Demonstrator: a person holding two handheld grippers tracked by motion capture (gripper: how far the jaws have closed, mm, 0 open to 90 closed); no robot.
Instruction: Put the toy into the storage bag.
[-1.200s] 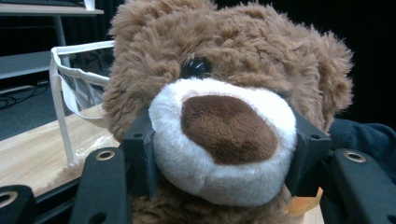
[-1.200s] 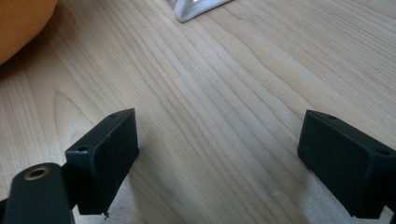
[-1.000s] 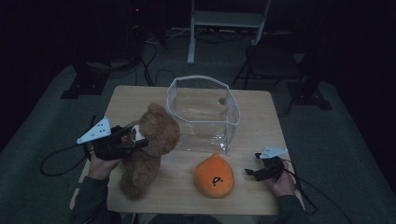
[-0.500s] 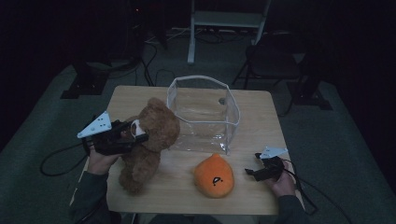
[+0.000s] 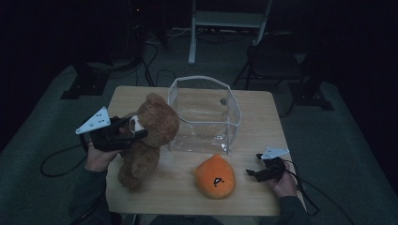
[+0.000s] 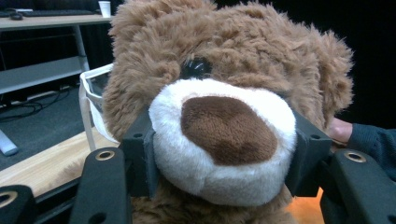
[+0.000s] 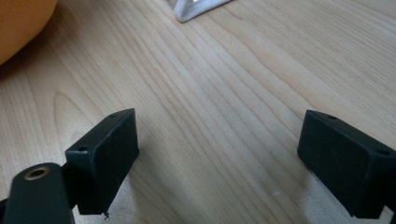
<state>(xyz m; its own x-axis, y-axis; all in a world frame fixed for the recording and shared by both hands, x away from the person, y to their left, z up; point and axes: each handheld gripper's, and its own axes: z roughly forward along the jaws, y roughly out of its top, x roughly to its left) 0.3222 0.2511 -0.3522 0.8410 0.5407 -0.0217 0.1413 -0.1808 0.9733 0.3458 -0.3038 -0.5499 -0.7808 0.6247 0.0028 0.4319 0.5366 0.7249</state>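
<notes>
The room is dim, with most light falling on the pale wooden bench (image 5: 263, 112), whose grain runs in long streaks. Around it lies a grey-green carpeted floor (image 5: 338, 140). Beyond the bench stands a white metal frame (image 5: 227, 21), with black cables (image 5: 155, 61) trailing across the floor and dark stand feet (image 5: 82, 86) at either side. Farther back, the walls are lost in darkness.
</notes>
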